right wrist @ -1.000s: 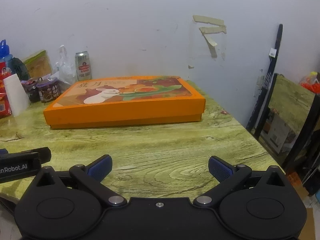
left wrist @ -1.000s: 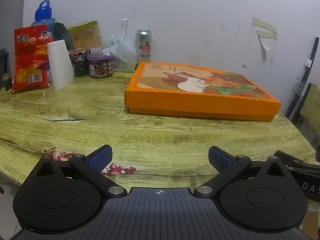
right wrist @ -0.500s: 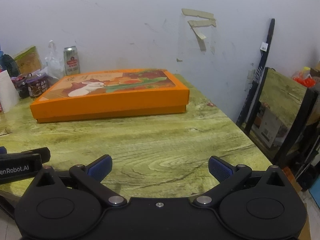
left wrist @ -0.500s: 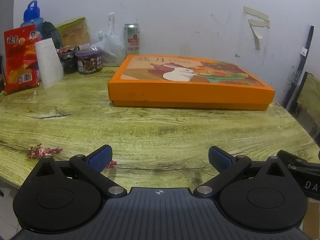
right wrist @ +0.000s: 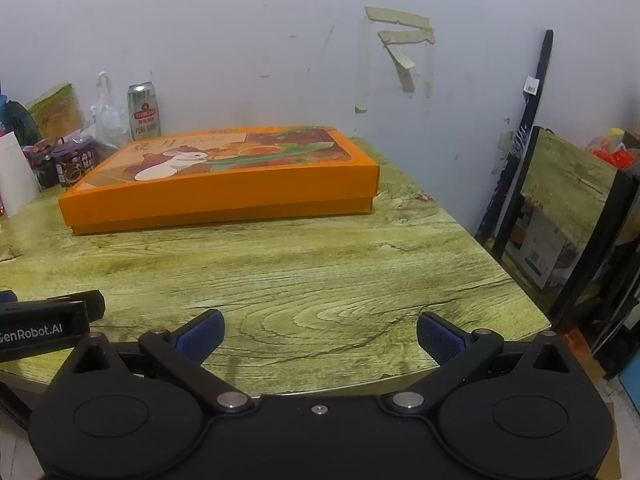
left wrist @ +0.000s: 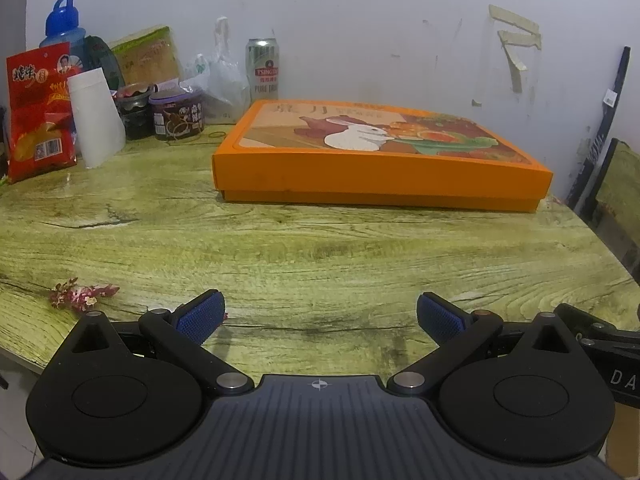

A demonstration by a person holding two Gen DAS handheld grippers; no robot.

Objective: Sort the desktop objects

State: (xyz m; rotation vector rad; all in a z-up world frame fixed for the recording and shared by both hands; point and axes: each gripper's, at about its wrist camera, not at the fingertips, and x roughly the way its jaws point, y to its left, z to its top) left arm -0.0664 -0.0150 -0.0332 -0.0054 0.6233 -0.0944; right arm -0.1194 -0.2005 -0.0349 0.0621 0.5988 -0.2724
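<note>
Sorting starts best from the green wood-grain counter [left wrist: 320,240], bare in front. The flat orange cardboard box with a rabbit picture [left wrist: 380,160] lies at twelve o'clock. The smaller clutter stands against the wall at ten o'clock: red snack bag [left wrist: 38,112], white paper cone [left wrist: 98,116], beer can [left wrist: 263,68], purple-lidded jar [left wrist: 178,114]. Left gripper [left wrist: 318,316] and right gripper [right wrist: 320,334] both hover spread wide, holding nothing. I'd approach low and take the upright items from the side, one at a time.

A home room: snack bag [left wrist: 38,112], beer can [left wrist: 263,69] and jars [left wrist: 177,115] crowd a wood-grain table [left wrist: 304,248].
</note>
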